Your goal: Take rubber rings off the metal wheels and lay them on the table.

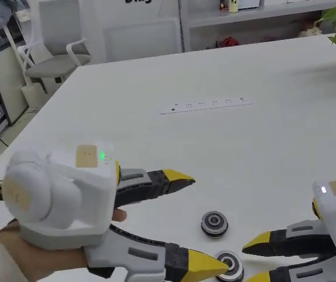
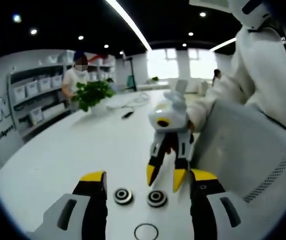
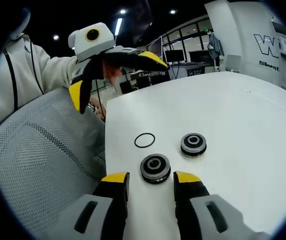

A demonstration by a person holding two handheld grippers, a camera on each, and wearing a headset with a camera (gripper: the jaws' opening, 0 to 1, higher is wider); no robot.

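Rubber-ring removal: one loose ring [image 3: 144, 140] already on the surface [image 3: 243, 130].
Left of the near wheel [image 3: 155, 168]: left claw [image 3: 114, 77] spread wide, aloft, that ring between. Just beyond: second wheel [image 3: 193, 144]. Right: right claw [image 2: 165, 181] spread, nothing pinched, tips flanking the near wheel. Best steadied with one claw, its ring peeled outward with the other.

Left gripper [image 1: 200, 222]: jaws spread wide. Right gripper [image 1: 257, 258]: jaws parted, narrower gap. Tips point toward each other.
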